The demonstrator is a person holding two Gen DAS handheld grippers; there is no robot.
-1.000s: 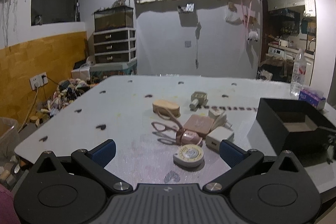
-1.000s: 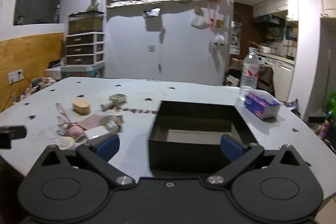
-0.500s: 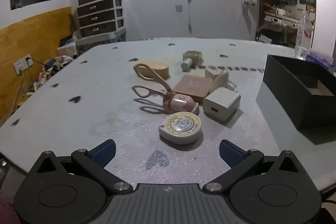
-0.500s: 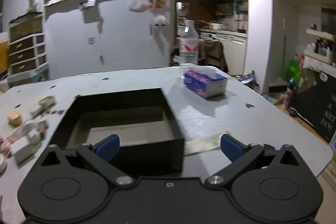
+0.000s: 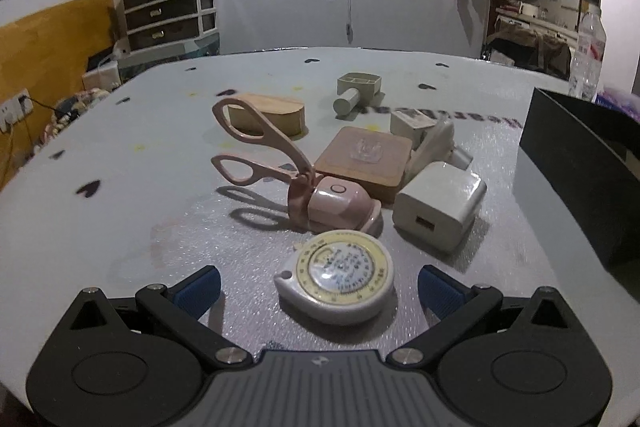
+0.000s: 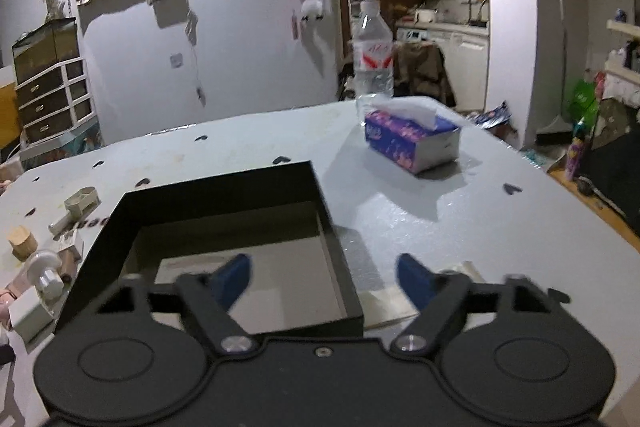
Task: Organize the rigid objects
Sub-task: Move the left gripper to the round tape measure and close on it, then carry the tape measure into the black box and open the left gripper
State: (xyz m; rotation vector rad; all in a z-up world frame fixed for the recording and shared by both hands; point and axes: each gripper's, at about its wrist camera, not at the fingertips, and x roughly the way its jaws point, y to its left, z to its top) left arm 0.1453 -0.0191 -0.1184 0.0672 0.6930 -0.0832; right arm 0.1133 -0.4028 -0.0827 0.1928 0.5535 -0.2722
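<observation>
Pink scissors lie at centre left, the round tape measure lower centre between the released left gripper, white charger right. Right gripper gapes over the black box wall.

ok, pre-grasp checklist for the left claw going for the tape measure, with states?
1. Left claw open: ok, both blue pads spread wide.
2. Tape measure lined up between the pads: ok, it lies flat, roughly centred.
3. Room around it: cannot tell; the pink scissors and white charger lie just beyond, gap unclear.
4. Black box ready to receive: ok, open top, nothing visible on the floor that shows.
5. Right claw out of the drop path: not ok, it hangs open over the box's near right corner.
6. Claw height over the table: cannot tell.
</observation>
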